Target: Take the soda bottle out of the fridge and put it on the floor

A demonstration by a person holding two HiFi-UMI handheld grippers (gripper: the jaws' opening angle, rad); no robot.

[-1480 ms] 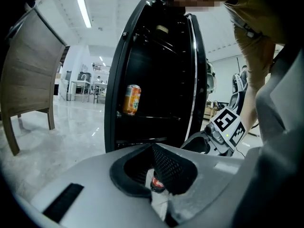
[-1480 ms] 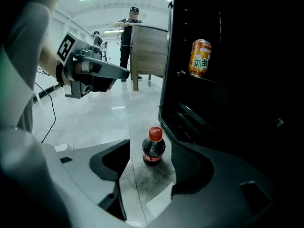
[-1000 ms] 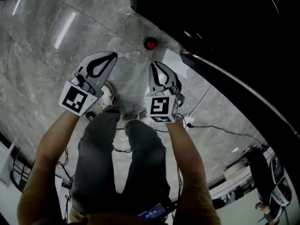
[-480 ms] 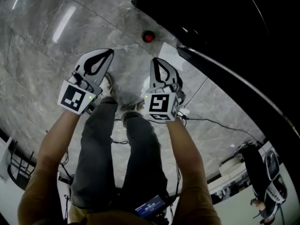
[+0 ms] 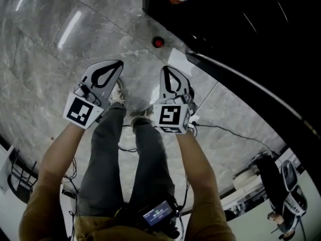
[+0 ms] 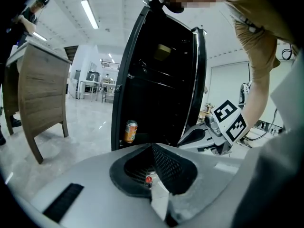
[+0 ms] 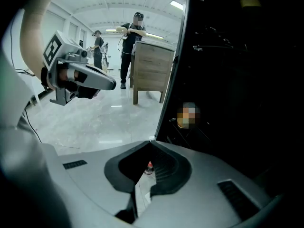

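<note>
The soda bottle (image 5: pixel 158 42), seen from above as a red cap, stands alone on the grey marble floor in front of the black fridge (image 5: pixel 241 29). In the head view my left gripper (image 5: pixel 119 63) and right gripper (image 5: pixel 164 69) hang side by side above my shoes, well short of the bottle. Both are shut and hold nothing. The left gripper view shows its shut jaws (image 6: pixel 152 146) with the red cap (image 6: pixel 148 179) far below. The right gripper view shows the same: shut jaws (image 7: pixel 151 142) above the bottle (image 7: pixel 149 166).
The fridge door (image 6: pixel 137 70) stands open, and an orange can (image 6: pixel 130 131) sits low inside. A wooden cabinet (image 7: pixel 152 70) stands on the floor to the left of the fridge, with people (image 7: pixel 130 46) behind it. Cables (image 5: pixel 225 134) trail across the floor at my right.
Both grippers have risen from the floor as the person's legs straighten. The bottle stays where it stood and now looks farther below.
</note>
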